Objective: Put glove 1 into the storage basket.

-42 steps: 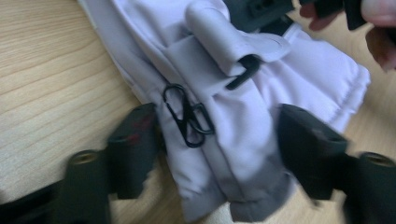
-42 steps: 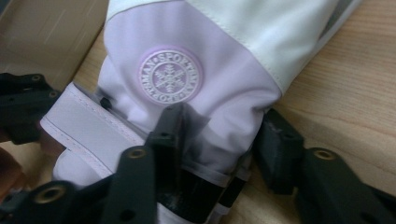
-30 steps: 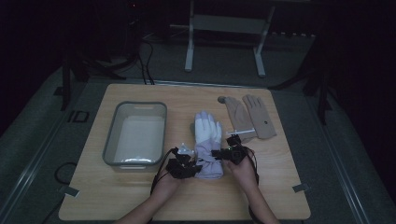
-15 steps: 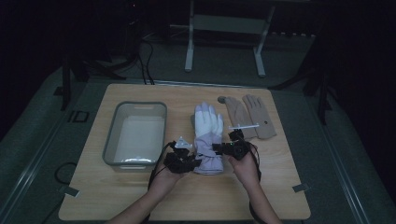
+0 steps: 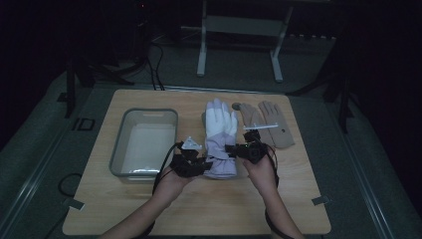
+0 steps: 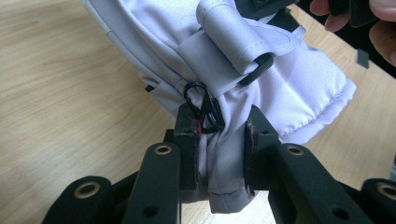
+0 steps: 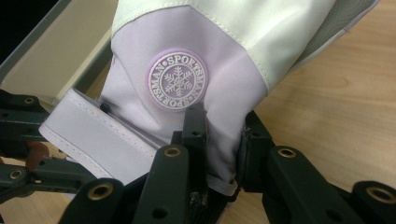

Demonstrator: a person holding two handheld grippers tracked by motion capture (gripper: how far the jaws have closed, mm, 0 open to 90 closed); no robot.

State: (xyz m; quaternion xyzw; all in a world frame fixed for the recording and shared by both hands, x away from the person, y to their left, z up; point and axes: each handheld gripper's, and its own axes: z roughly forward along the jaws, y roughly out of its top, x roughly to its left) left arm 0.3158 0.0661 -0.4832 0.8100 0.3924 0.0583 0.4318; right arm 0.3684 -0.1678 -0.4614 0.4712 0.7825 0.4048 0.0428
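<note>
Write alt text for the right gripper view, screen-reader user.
The right gripper is closed on the lilac cuff of a white-and-lilac ski glove, its two black fingers pinching the fabric just below a round snowflake badge reading SPORTSMAN. The glove lies on a light wooden table, with a grey bin at upper left.

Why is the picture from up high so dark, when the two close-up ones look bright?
High view: dim all over, the room behind nearly black, the white and lilac glove and tan glove soft and grainy. Left gripper view: bright, the glove's cuff sharp, the black jaws at the bottom a bit blurry. Right gripper view: bright too, the snowflake badge clear enough to read.
</note>
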